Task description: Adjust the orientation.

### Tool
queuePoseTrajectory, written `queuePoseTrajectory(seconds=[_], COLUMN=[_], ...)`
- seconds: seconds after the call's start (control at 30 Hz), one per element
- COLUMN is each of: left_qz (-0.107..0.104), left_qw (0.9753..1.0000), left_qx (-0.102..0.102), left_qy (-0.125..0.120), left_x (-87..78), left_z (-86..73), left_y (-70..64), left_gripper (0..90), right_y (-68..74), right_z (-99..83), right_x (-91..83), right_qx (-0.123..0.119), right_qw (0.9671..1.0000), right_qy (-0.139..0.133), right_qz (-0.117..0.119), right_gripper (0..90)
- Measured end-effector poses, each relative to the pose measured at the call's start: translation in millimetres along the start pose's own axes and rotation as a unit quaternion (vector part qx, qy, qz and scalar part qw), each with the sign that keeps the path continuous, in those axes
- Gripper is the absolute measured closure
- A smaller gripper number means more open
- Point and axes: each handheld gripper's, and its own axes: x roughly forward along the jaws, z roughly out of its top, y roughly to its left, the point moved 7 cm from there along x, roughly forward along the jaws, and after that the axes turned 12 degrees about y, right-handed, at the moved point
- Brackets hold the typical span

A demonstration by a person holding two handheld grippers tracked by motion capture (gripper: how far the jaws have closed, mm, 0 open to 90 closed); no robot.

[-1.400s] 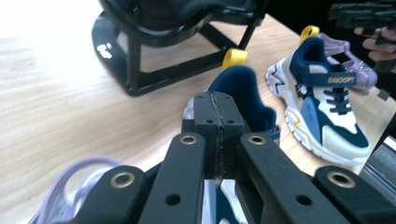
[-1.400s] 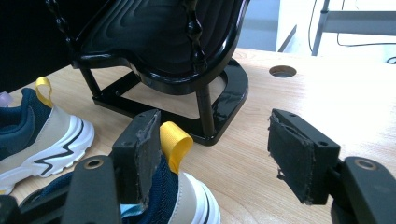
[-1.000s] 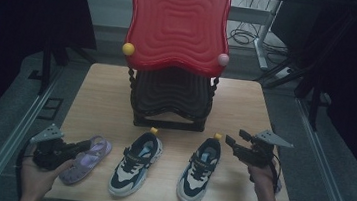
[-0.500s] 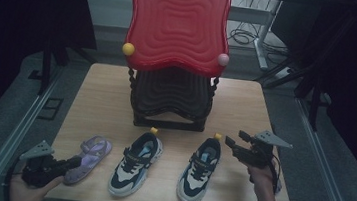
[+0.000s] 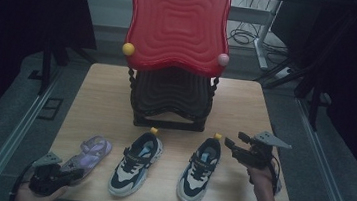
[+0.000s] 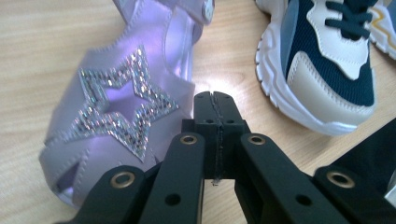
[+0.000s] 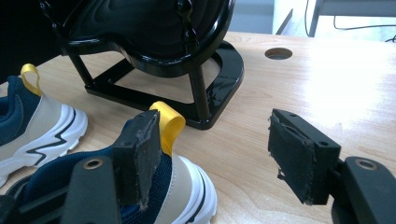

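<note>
1. Although the shoes lie close to the cameras, no brand name or readable writing shows on them; the purple sandal (image 6: 116, 107) carries a star of small glittering stones.
2. The table (image 5: 102, 92) is of light wood with a round hole near the far right side in the right gripper view, and the floor around it is grey and dark.
3. A black rack (image 5: 171, 100) with a red wavy board (image 5: 177, 25) stands at the far middle of the table; a yellow ball (image 5: 128, 49) and a pink ball (image 5: 223, 59) sit at its sides.
4. The sandal is shiny, with open sides, and lies at the near left corner, just beside the left sneaker (image 5: 135, 164).
5. The left gripper (image 6: 215, 100) has its jaws pressed together, empty, just beside the sandal.
6. The right gripper (image 7: 210, 154) has its jaws spread wide, near the heel of the right sneaker (image 5: 199, 170), which has a yellow loop (image 7: 167, 123).
</note>
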Motion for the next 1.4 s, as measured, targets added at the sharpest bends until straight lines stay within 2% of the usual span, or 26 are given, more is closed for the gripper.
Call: queuePoseTrajectory(seconds=[0.3,0.43,0.57,0.6,0.7,0.9,1.17,1.27,1.4], left_qz=[0.003,0.015,0.022,0.020,0.022,0.042,0.039,0.047,0.069], left_qw=[0.9998,0.9994,0.9993,0.9994,0.9993,0.9984,0.9985,0.9981,0.9966], left_qx=[-0.002,-0.004,-0.007,-0.003,-0.003,-0.012,-0.014,-0.012,-0.013], left_qy=[0.018,0.030,0.031,0.029,0.029,0.035,0.035,0.038,0.043], left_x=[9.7,14.3,14.5,13.4,14.1,15.1,11.1,10.9,11.5], left_z=[-9.3,-13.6,-16.4,-17.8,-18.7,-19.8,-17.9,-17.9,-21.0], left_y=[-3.1,-2.4,-2.8,-7.8,-9.6,0.7,5.5,5.5,5.0], left_gripper=[90.0,90.0,90.0,90.0,90.0,90.0,90.0,90.0,90.0], right_y=[-3.6,-2.9,-2.9,-2.9,-2.9,-2.2,-0.9,-0.7,-2.2], right_z=[-1.4,-1.9,-2.2,-2.5,-3.1,-3.9,-4.8,-5.0,-5.3], right_x=[-2.3,-1.5,-1.4,-0.9,-0.2,1.2,3.0,3.1,2.6], right_qx=[0.006,0.005,0.005,0.006,0.005,0.004,-0.002,-0.003,0.002], right_qw=[1.0000,1.0000,1.0000,1.0000,1.0000,1.0000,0.9999,0.9999,0.9999], right_qy=[0.000,0.003,0.003,0.004,0.006,0.007,0.012,0.013,0.011], right_qz=[-0.004,-0.003,-0.003,-0.004,-0.003,-0.003,-0.005,-0.005,-0.007], right_gripper=[34.5,34.5,34.5,34.5,34.4,34.4,34.2,34.2,34.2])
